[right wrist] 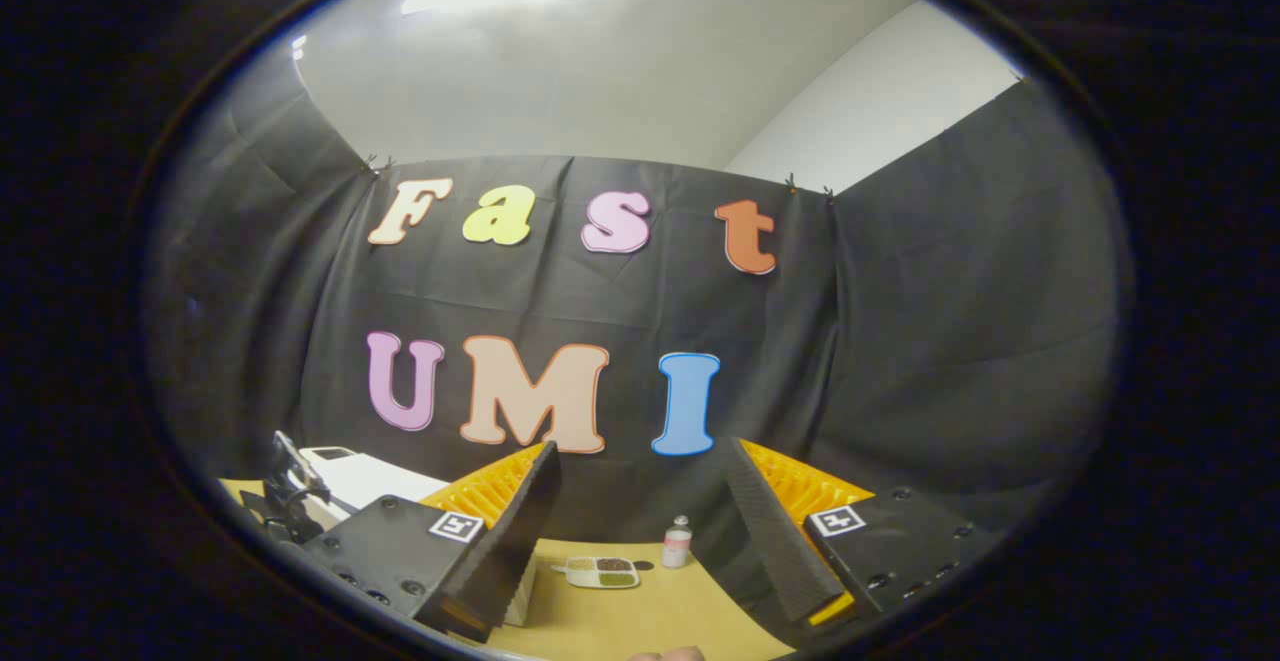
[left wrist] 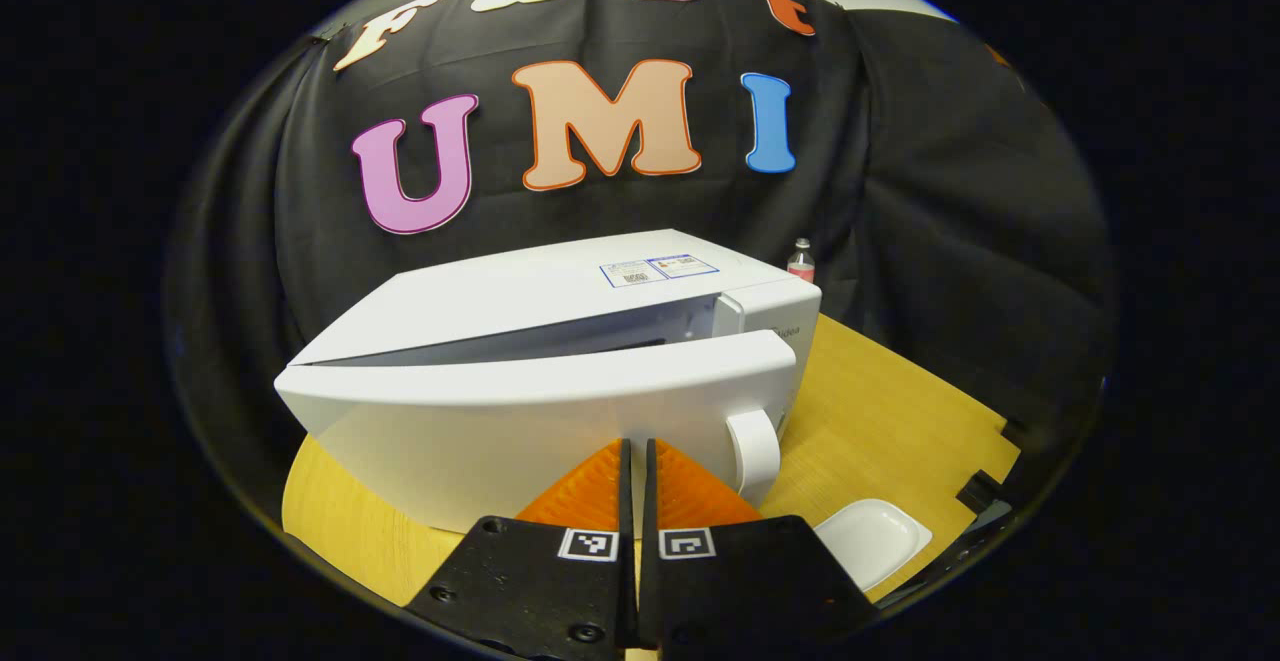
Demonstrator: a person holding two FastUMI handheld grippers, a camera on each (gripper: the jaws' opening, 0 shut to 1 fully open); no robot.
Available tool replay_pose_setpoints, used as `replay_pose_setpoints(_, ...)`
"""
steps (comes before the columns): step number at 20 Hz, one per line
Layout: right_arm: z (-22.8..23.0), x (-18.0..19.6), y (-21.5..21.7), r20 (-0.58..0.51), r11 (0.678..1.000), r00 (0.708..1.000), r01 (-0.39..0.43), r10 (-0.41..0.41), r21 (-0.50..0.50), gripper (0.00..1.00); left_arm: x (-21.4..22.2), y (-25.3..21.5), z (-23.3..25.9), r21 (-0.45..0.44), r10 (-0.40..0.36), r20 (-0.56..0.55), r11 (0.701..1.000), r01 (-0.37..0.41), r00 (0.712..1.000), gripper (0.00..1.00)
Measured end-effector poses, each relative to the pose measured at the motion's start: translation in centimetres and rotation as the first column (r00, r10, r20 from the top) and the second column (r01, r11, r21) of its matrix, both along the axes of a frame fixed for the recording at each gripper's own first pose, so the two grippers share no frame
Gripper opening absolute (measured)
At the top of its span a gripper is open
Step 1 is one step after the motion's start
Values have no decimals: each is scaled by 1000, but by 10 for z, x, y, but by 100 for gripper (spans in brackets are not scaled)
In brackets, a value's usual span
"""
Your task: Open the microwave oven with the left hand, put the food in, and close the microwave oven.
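The white microwave (left wrist: pixel 520 301) stands on the wooden table (left wrist: pixel 880 411), its door (left wrist: pixel 540 411) ajar, hinged at the left with the gap widening to the right. My left gripper (left wrist: pixel 637 453) is shut, its fingertips right at the door's front face, left of the round white knob (left wrist: pixel 754 449); nothing shows between the fingers. In the right gripper view my right gripper (right wrist: pixel 642 451) is held high and open with nothing in it. Far below between its fingers lies the small food tray (right wrist: pixel 601 572) with several filled compartments. The microwave (right wrist: pixel 355 476) sits at the lower left.
A small bottle (right wrist: pixel 678 541) stands by the food tray near the back wall, also seen behind the microwave as the bottle (left wrist: pixel 800 259). An empty white dish (left wrist: pixel 870 541) lies at the table's near right corner. Black cloth walls close in the back and right.
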State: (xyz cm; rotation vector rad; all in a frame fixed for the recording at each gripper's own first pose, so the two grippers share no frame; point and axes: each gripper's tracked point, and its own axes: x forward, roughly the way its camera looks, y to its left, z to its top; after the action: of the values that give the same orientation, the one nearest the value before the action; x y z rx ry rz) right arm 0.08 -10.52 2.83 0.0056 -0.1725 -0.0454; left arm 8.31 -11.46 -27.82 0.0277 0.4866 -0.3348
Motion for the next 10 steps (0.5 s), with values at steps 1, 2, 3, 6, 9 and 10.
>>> replay_pose_setpoints(1,1,-1,1,0,1000,1000,-6,6,-2,100,6,-1,0,0,8,3,1000,-8,1000,1)
replay_pose_setpoints(2,2,-2,4,-1,1000,1000,-11,11,-8,100,12,1,-1,18,21,8,1000,-21,1000,1)
replay_pose_setpoints(3,0,-2,4,-9,1000,1000,-14,13,-15,96,17,4,0,46,34,15,998,-35,999,0)
replay_pose_setpoints(6,-6,-2,8,-38,999,999,-18,16,-48,96,26,-10,3,27,25,19,999,-25,1000,0)
replay_pose_setpoints(9,-8,-4,14,-52,998,998,-27,23,-64,100,25,-24,5,55,-17,38,998,15,999,1)
replay_pose_setpoints(10,-9,-5,16,-56,997,998,-32,28,-68,100,26,-28,6,50,-32,45,998,30,998,0)
